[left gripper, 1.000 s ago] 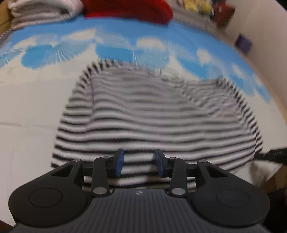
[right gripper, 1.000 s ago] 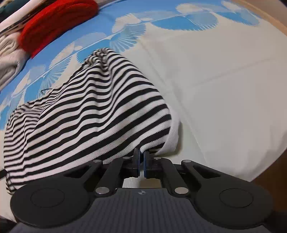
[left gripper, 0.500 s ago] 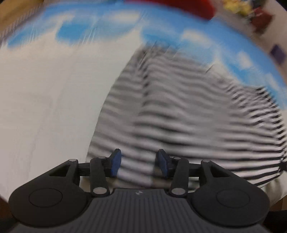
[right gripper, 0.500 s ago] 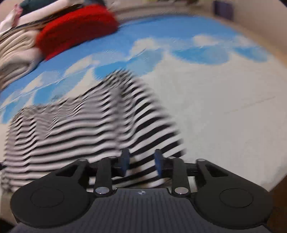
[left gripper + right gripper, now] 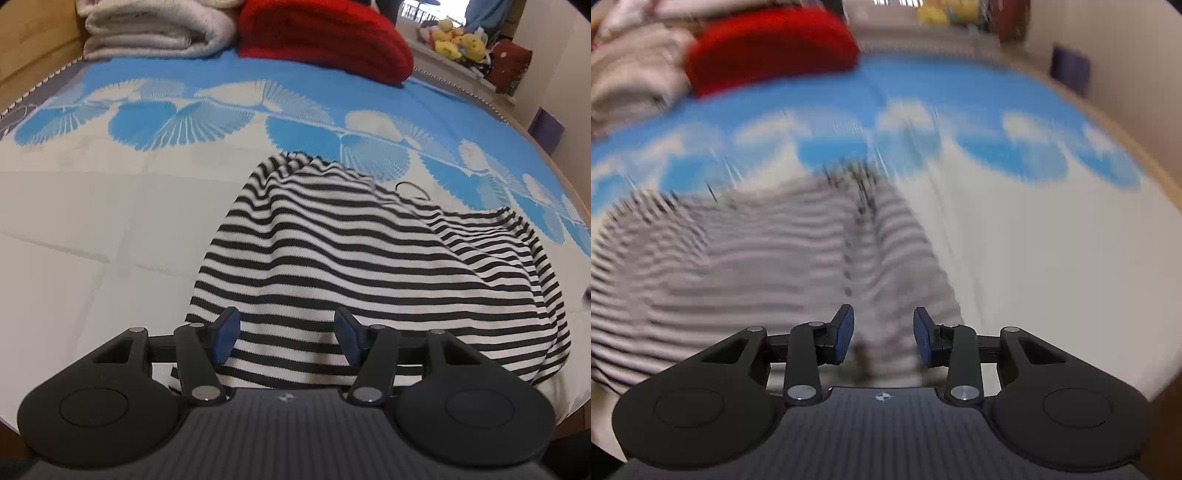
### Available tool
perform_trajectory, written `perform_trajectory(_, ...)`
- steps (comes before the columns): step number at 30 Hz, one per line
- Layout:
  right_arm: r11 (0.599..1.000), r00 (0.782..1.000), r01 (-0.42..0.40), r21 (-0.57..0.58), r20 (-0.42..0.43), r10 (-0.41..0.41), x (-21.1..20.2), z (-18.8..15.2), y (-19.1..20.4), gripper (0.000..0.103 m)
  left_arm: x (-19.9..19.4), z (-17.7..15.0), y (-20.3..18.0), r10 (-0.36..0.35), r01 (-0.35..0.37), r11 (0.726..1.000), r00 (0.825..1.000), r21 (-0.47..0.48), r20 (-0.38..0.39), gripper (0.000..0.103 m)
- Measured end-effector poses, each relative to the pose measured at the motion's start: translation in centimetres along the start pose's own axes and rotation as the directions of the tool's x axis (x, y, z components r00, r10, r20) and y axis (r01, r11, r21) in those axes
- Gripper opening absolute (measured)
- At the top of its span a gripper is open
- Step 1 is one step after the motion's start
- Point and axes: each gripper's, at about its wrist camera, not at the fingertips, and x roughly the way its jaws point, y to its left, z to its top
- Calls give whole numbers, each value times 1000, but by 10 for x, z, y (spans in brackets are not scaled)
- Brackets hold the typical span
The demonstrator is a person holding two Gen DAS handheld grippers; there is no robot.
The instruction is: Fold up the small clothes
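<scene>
- Both tongs are released: the left tongs [image 5: 286, 334] are still widening with nothing pinched, and the right tongs [image 5: 882, 334] stand parted and empty.
- Striped garment [image 5: 369, 266] lies on the bed [image 5: 74, 240], just ahead of and below both.
- Its long axis runs side to side; each tongs hangs over a near hem corner, about equally close.

Soft even indoor light, left view sharp, right view motion-blurred, fisheye-bent edges
</scene>
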Motion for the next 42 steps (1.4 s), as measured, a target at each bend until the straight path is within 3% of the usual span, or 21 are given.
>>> perform_trajectory(2,999,994,-39,-13,104,40,-28,14,0,42,-5,2,-2,-7,7,1000,1000,-3,30,63)
perform_trajectory(5,993,964,-117,-35,238,122,-62,24,2,52,-16,3,-2,3,-3,1000,996,5,88,65)
perform_trajectory(8,987,937,-155,-47,308,162,-73,14,4,54,-29,5,0,29,-29,1000,988,4,149,67)
perform_trajectory(12,984,945,-175,20,282,163,-64,5,8,54,-52,3,1,53,-55,998,975,2,218,70)
perform_trajectory(16,987,943,-155,-35,291,158,-59,2,19,54,-69,-3,0,51,-50,999,972,-9,231,70)
perform_trajectory(22,990,956,-137,-32,256,141,-58,-2,20,54,-68,-18,-4,40,-34,998,989,-45,143,70)
perform_trajectory(26,995,969,-103,2,224,100,-51,-2,16,54,-49,-33,18,-10,9,977,1000,-212,-3,68)
perform_trajectory(30,991,974,-122,49,200,110,-46,-2,9,54,-23,-42,45,-22,-13,941,995,-339,-99,66)
perform_trajectory(35,992,974,-127,23,191,120,-46,-6,13,54,3,-47,65,-44,-29,910,985,-415,-166,66)
perform_trajectory(38,992,974,-122,-8,192,122,-48,-7,17,54,16,-52,70,-49,-46,905,976,-422,-213,66)
perform_trajectory(42,992,974,-117,-36,190,122,-50,-8,21,54,13,-51,70,-50,-43,906,977,-422,-206,66)
